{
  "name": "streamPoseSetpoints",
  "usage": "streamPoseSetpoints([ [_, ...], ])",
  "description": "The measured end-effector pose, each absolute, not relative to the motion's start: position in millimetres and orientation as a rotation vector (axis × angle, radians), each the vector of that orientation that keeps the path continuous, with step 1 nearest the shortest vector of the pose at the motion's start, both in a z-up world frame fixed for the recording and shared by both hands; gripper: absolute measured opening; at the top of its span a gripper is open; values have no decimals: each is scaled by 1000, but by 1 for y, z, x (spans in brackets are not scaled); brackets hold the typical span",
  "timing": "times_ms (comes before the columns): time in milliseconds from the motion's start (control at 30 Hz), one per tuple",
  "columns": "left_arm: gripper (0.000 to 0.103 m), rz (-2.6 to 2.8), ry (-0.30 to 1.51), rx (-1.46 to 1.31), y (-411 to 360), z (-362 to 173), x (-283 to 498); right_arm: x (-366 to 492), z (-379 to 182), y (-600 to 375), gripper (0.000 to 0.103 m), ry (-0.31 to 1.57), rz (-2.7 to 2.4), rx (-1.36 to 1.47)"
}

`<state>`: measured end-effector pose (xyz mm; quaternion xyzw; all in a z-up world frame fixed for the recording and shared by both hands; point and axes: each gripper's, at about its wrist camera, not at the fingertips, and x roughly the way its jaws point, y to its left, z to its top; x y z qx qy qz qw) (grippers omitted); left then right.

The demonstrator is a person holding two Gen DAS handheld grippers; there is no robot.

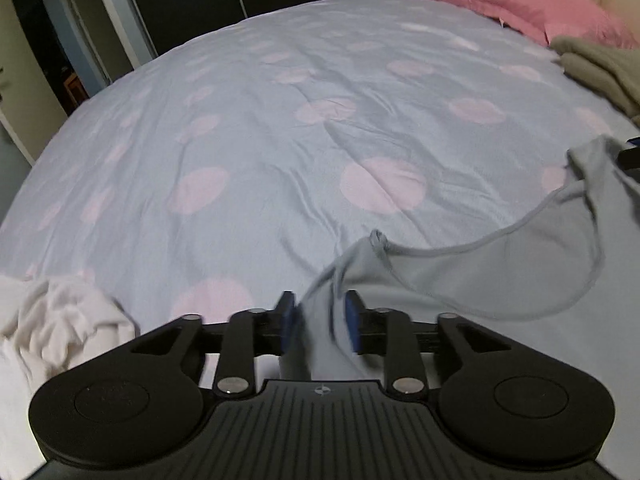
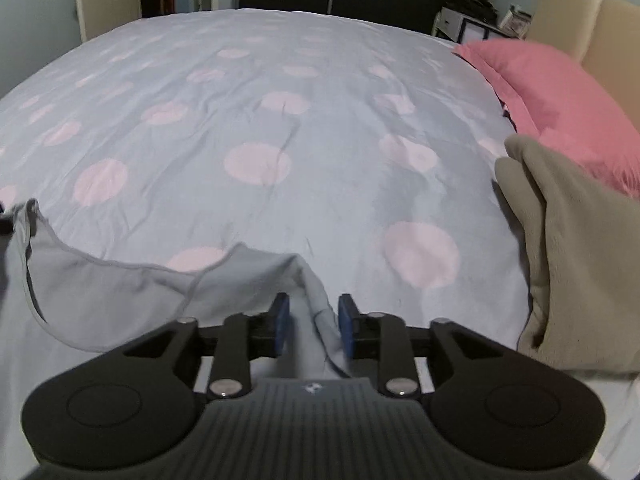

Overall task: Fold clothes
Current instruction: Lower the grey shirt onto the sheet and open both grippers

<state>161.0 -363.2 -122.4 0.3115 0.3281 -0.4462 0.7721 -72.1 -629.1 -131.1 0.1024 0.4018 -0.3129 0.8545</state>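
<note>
Spotted bedspread (image 1: pixel 248 128), white cloth (image 1: pixel 60 320) in left view only, grey garment (image 2: pixel 120 292)

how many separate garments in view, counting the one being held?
3. Grey top held between both grippers, left gripper and right gripper; white garment crumpled at the left; olive garment at the right beside the pink pillow. More could lie out of frame.

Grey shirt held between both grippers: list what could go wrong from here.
1. The grey shirt sags between the left gripper and right gripper, so it may land creased on the bedspread.
2. The fabric is bunched in both grips and could slip.
3. It may overlap the beige garment.
</note>
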Motion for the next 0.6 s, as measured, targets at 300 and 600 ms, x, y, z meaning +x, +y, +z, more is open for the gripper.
streamPoseSetpoints([
  [300,44,-982,743,624,-293,-75,151,-100,-87,-605,37,811,-654,251],
  [600,44,-982,788,636,-214,-44,108,-195,-34,-563,37,753,-650,281],
])
